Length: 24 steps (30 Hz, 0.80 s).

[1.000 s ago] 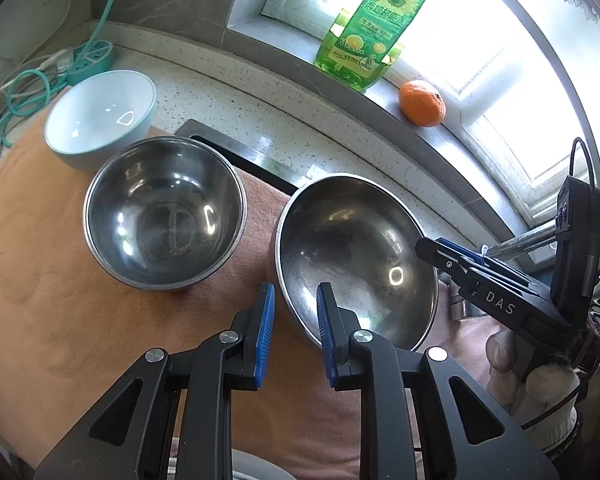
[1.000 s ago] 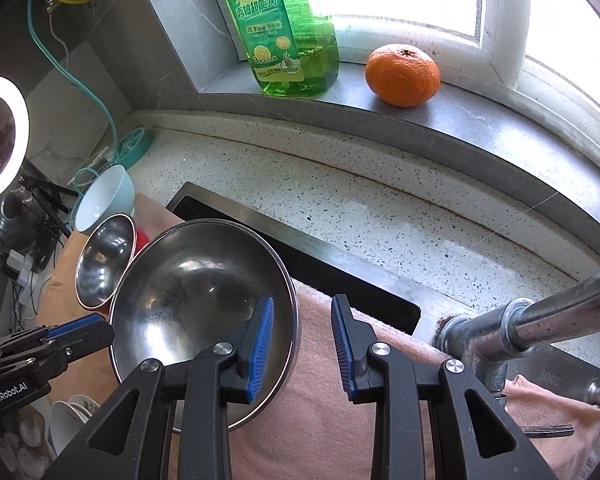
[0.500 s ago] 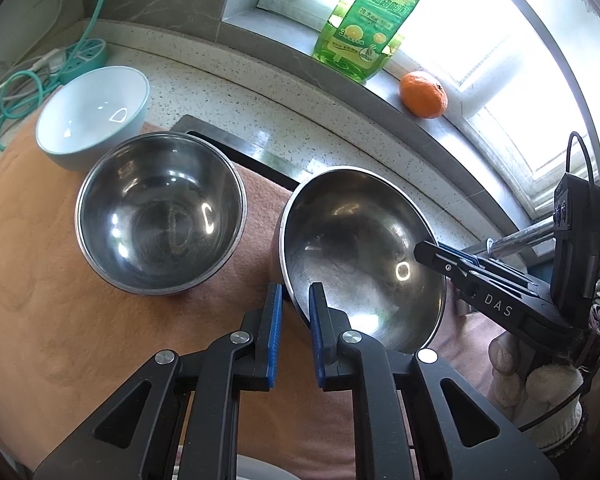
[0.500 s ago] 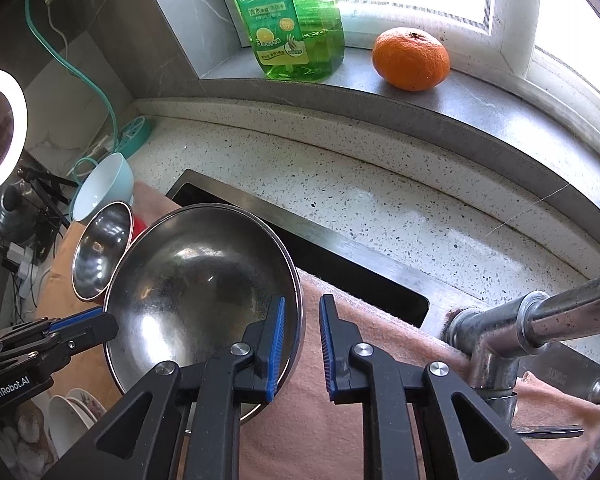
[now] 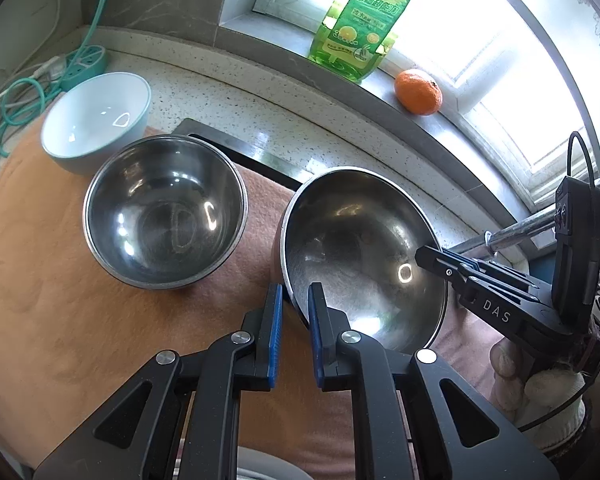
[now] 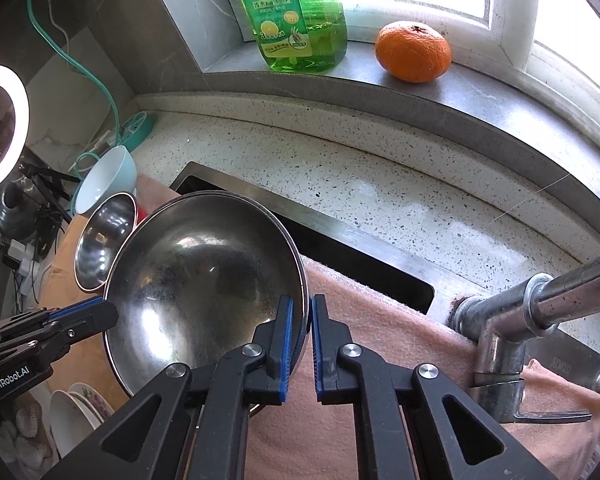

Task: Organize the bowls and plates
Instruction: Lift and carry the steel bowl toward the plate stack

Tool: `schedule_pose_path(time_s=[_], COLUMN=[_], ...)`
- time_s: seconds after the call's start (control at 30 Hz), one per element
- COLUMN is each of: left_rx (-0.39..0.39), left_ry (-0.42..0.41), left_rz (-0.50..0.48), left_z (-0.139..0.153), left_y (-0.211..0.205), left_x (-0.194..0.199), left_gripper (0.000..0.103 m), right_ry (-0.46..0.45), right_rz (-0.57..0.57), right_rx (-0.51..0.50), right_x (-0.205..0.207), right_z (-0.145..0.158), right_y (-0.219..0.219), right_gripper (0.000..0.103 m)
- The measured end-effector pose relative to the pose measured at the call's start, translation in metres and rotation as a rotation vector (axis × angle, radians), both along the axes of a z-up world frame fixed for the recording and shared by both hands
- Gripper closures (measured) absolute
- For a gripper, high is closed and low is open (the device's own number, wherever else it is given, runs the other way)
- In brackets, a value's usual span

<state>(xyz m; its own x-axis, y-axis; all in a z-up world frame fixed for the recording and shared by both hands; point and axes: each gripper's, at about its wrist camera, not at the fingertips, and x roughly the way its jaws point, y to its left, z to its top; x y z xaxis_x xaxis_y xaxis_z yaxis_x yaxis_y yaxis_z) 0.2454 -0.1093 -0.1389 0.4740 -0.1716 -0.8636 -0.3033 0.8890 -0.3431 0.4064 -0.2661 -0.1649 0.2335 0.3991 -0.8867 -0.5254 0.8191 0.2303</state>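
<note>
Two grippers are on the same big steel bowl point(image 5: 360, 256) right now, one on each side of it. That bowl sits tilted on the pinkish-orange towel point(image 5: 52, 312) spread over the sink area, its open side leaning toward the left gripper's camera.

The left gripper point(image 5: 292, 332) has its blue pads straddling the near rim, one pad inside the bowl and one outside. They're nearly together, but honestly I can't tell if they're actually biting the metal, since a sliver of gap shows on the outer side. The right gripper point(image 6: 299, 344) is clamped on the opposite rim, its pads squeezed in tight with only the bowl's wall between them. In the left wrist view you can see it poking in from the right with a gloved hand point(image 5: 540, 384) behind it.

Just left of the big bowl sits a smaller steel bowl point(image 5: 164, 216), upright on the towel, close by but not touching as far as I can see. Behind that, a pale blue bowl point(image 5: 96, 120) with a white inside rests at the towel's edge.

Further out there's speckled counter point(image 6: 380, 184), a chrome faucet point(image 6: 540, 304) off to the right, and on the windowsill a green dish soap bottle point(image 6: 296, 16) next to an orange point(image 6: 414, 52). A couple of white plates point(image 6: 76, 408) peek in at the lower left of the right wrist view.
</note>
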Motion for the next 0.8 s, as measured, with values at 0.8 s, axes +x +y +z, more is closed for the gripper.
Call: schedule_pose_path(time_s=[0.8], left_rx=[0.015], left_ry=[-0.068], left_rz=[0.085], left_z=[0.036], left_y=[0.024], left_x=[-0.065], left_gripper=[0.092], right_ry=[-0.051], right_rz=[0.072], right_rx=[0.038], right_x=[-0.057], right_z=[0.040], right_y=[0.018], right_gripper=[0.095])
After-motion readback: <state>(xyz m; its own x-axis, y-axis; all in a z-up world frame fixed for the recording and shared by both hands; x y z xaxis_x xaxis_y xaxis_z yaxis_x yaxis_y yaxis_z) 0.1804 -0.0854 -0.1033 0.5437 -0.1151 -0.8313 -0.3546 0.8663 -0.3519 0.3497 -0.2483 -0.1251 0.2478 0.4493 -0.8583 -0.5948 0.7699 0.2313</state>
